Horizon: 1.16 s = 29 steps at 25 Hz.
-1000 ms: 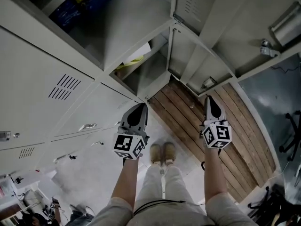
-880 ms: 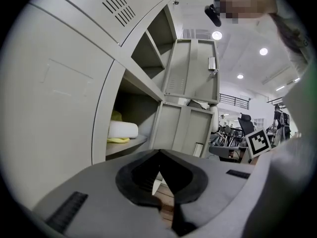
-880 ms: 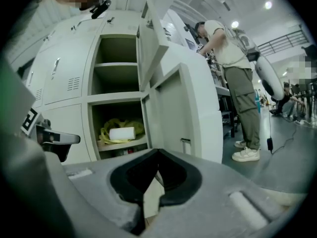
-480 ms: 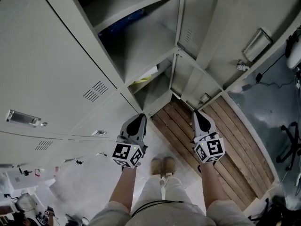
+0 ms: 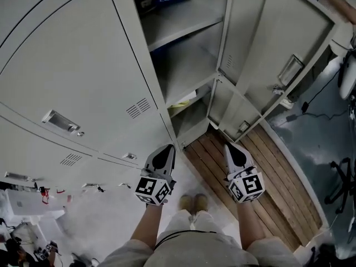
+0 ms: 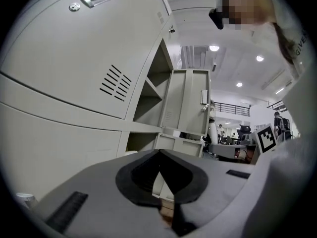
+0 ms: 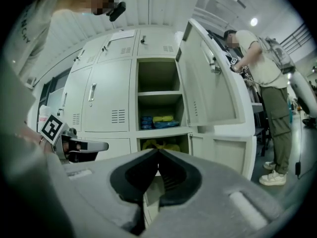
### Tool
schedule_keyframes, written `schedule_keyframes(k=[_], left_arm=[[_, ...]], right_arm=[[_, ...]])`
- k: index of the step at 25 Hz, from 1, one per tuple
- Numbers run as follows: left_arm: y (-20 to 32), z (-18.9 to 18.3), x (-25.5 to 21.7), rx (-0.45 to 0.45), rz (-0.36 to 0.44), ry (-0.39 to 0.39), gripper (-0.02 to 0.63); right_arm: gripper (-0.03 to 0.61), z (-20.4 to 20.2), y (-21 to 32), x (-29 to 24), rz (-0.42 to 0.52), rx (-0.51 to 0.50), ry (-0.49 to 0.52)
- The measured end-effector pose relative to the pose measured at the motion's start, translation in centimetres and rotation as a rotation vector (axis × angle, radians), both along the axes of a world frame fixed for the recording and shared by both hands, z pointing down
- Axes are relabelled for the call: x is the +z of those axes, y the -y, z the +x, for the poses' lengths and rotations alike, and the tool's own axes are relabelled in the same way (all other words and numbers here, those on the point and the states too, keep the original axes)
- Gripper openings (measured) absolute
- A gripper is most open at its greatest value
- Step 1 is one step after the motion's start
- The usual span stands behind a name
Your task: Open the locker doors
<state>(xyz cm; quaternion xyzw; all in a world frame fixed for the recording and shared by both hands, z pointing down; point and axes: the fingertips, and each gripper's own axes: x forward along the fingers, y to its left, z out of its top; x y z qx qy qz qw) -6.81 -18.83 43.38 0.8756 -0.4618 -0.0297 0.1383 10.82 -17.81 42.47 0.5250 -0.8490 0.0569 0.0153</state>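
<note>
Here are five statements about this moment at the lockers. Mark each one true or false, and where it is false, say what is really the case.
1. The left gripper and the right gripper are both shut and empty. True.
2. Every locker door is closed. False: the upper door of one column stands open, and the lower one below it too.
3. Blue things and yellow things lie inside the open locker. True.
4. The left gripper grips a door handle. False: it hangs apart from the handle of the closed door.
5. Nobody else is near the lockers. False: in the right gripper view, another person stands beside the open door.
</note>
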Motion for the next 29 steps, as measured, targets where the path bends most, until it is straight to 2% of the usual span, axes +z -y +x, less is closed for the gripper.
schedule_keyframes(k=[6, 15, 23, 29], left_arm=[[-1.1, -1.1, -3.0, -0.014, 0.027, -0.018, -0.002], [-2.1, -2.9, -7.5, -0.053, 0.103, -0.01, -0.002], [-2.7, -4.2, -9.9, -0.08, 0.16, 0.023, -0.002], [-3.3, -4.8, -10.3, -0.09, 0.163, 0.033, -0.002]], right_arm=[[0.002, -1.3, -1.2, -3.7, 0.017, -0.05, 0.025], [0.002, -0.9, -2.0, -8.4, 0.086, -0.045, 0.055], [0.002, 0.0, -2.7, -10.1, 0.114, -0.034, 0.095], [0.002, 0.6, -3.1, -10.3, 0.1, -0.02, 0.122]])
